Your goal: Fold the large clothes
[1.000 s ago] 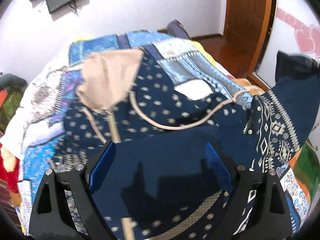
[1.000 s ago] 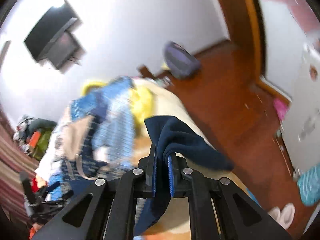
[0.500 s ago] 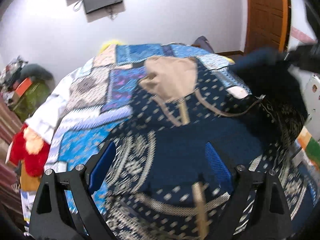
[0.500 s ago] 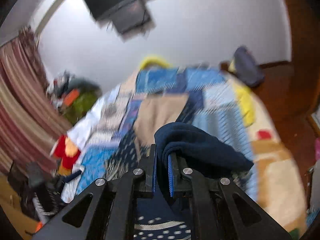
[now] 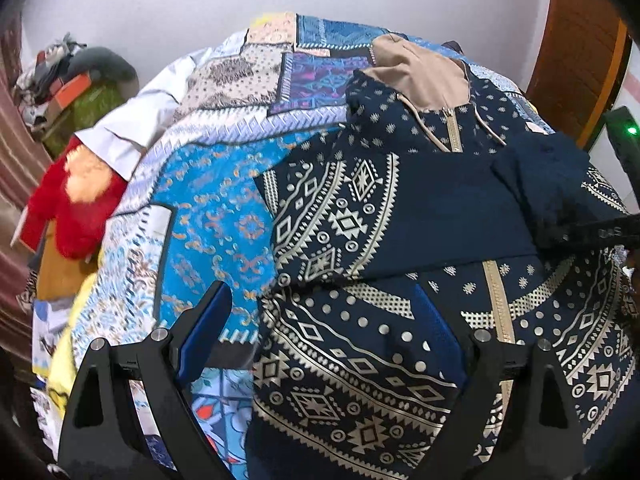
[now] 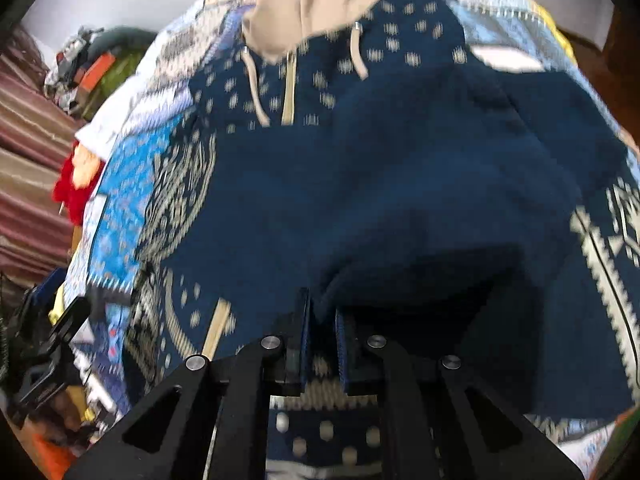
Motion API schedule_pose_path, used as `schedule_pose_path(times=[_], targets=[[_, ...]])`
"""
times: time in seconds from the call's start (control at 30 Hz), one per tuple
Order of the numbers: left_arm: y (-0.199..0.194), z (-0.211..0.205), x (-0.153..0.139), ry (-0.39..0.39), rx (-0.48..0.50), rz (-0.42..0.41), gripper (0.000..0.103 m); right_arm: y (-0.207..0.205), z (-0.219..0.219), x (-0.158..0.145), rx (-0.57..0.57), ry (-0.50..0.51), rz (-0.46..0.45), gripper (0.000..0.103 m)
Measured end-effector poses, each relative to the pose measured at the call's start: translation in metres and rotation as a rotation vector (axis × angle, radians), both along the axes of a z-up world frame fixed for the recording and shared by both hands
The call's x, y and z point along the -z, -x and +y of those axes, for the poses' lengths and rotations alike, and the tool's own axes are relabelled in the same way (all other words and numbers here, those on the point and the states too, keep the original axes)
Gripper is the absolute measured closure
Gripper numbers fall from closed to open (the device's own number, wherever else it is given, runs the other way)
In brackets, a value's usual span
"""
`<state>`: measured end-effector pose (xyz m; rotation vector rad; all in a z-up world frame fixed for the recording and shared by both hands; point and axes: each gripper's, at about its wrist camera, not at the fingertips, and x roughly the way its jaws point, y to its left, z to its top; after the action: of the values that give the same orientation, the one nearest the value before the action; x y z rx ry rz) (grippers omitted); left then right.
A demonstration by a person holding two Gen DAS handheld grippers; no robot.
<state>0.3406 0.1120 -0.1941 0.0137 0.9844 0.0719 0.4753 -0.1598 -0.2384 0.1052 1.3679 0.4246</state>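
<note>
One hoodie (image 5: 404, 216), navy with cream patterning, lies spread on the one quilt (image 5: 216, 208) covering the bed. It has one tan hood (image 5: 420, 76) at the far end from both claws, one cream zip (image 5: 452, 132) running down its front and two drawstrings (image 6: 254, 88) hanging below the hood.

The left claw (image 5: 320, 320) hovers above the hoodie's near hem with its two blue pads (image 5: 202, 332) spread wide and nothing between them; the patterned cloth lies under and ahead of it, and the quilt shows to its left.

The right claw (image 6: 322, 332) has its jaws pressed nearly together on a fold of plain navy fleece, one sleeve (image 6: 400, 184) of the hoodie, which bulges up just ahead of the pads and drapes across the chest. In the left view that sleeve (image 5: 552, 176) sits off to the right, with the right claw's dark frame crossing under it.

One red plush toy (image 5: 76, 204) lies far left of the left claw, beyond the quilt's edge
</note>
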Motion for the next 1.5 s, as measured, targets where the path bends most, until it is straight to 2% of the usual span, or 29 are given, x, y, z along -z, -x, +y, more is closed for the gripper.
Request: schedule_pose_path(times=[0.13, 0.23, 0.33, 0.47, 0.6, 0.7, 0.77, 0.97, 1.07, 1.1, 1.13, 1.17, 1.2, 1.27, 1.37, 1.5], targets=[[-0.003, -0.016, -0.009, 0.025, 0.025, -0.008, 0.012, 0.018, -0.017, -0.009, -0.036, -0.050, 0.083, 0.095], [-0.011, -0.042, -0.021, 0.021, 0.082, -0.024, 0.012, 0.032, -0.033, -0.027, -0.060, -0.090, 0.056, 0.095], [-0.024, -0.077, -0.029, -0.004, 0.159, -0.030, 0.012, 0.042, -0.059, -0.055, -0.045, -0.072, -0.054, 0.095], [-0.046, -0.130, -0.030, -0.043, 0.264, -0.028, 0.012, 0.047, -0.102, -0.094, 0.000, 0.002, -0.224, 0.095], [-0.070, -0.187, -0.019, -0.074, 0.367, -0.003, 0.012, 0.040, -0.149, -0.111, 0.057, 0.086, -0.316, 0.095], [-0.091, -0.232, -0.003, -0.098, 0.452, 0.031, 0.012, 0.034, -0.179, -0.107, 0.107, 0.139, -0.329, 0.095], [-0.103, -0.255, 0.007, -0.126, 0.483, 0.044, 0.012, 0.029, -0.199, -0.101, 0.133, 0.136, -0.313, 0.095], [-0.136, -0.306, 0.033, -0.235, 0.508, 0.033, 0.014, 0.022, -0.227, -0.066, 0.187, 0.093, -0.243, 0.095], [-0.144, -0.314, 0.036, -0.232, 0.518, 0.015, 0.027, 0.020, -0.232, -0.054, 0.195, 0.081, -0.225, 0.095], [-0.146, -0.314, 0.036, -0.210, 0.523, 0.018, 0.039, 0.019, -0.233, -0.051, 0.196, 0.076, -0.217, 0.095], [-0.147, -0.313, 0.035, -0.188, 0.525, 0.024, 0.056, 0.019, -0.232, -0.049, 0.195, 0.071, -0.213, 0.095], [-0.148, -0.313, 0.033, -0.175, 0.522, 0.029, 0.066, 0.017, -0.231, -0.047, 0.191, 0.066, -0.208, 0.095], [-0.149, -0.313, 0.032, -0.181, 0.511, 0.030, 0.083, 0.016, -0.230, -0.045, 0.188, 0.064, -0.207, 0.095], [-0.149, -0.309, 0.026, -0.204, 0.488, 0.011, 0.087, 0.014, -0.226, -0.045, 0.181, 0.062, -0.207, 0.095], [-0.147, -0.288, 0.004, -0.168, 0.456, -0.033, 0.089, 0.012, -0.219, -0.048, 0.169, 0.047, -0.215, 0.095], [-0.142, -0.239, -0.045, -0.126, 0.371, -0.142, 0.090, 0.008, -0.205, -0.056, 0.145, 0.048, -0.243, 0.095]])
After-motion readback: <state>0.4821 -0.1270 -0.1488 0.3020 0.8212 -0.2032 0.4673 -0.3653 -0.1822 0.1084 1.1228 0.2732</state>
